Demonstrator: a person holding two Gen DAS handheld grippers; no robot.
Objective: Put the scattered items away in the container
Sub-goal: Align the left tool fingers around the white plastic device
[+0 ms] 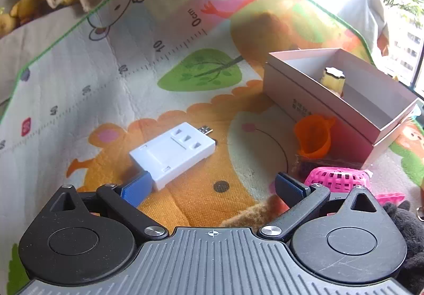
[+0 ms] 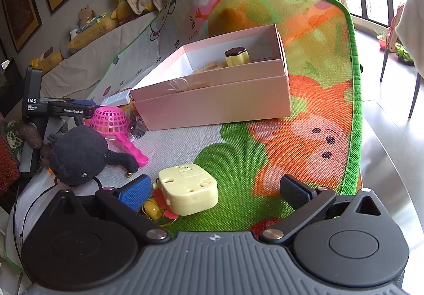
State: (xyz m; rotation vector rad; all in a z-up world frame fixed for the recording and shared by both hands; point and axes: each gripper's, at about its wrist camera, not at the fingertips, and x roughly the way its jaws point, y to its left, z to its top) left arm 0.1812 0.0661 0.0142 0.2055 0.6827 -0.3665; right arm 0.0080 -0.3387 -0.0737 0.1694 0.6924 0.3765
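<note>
One pink box (image 2: 212, 104) is seen on one play mat (image 2: 304, 61), with one pudding-shaped toy (image 2: 236, 56) counted inside. One white adapter (image 1: 172, 154), one orange cup (image 1: 314, 137), one pink strainer (image 2: 111, 120), one black plush toy (image 2: 79, 154) and one yellow plastic case (image 2: 189, 189) are counted outside. Two grippers are seen.

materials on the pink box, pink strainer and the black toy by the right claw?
Pink box: looks like matte paperboard, with thin flat walls and crisp folded edges.
Pink strainer: glossy moulded plastic, with a lattice dome and a shiny handle.
Black toy: fuzzy knit or felt fabric, probably stuffed; dull, fibrous surface.
</note>
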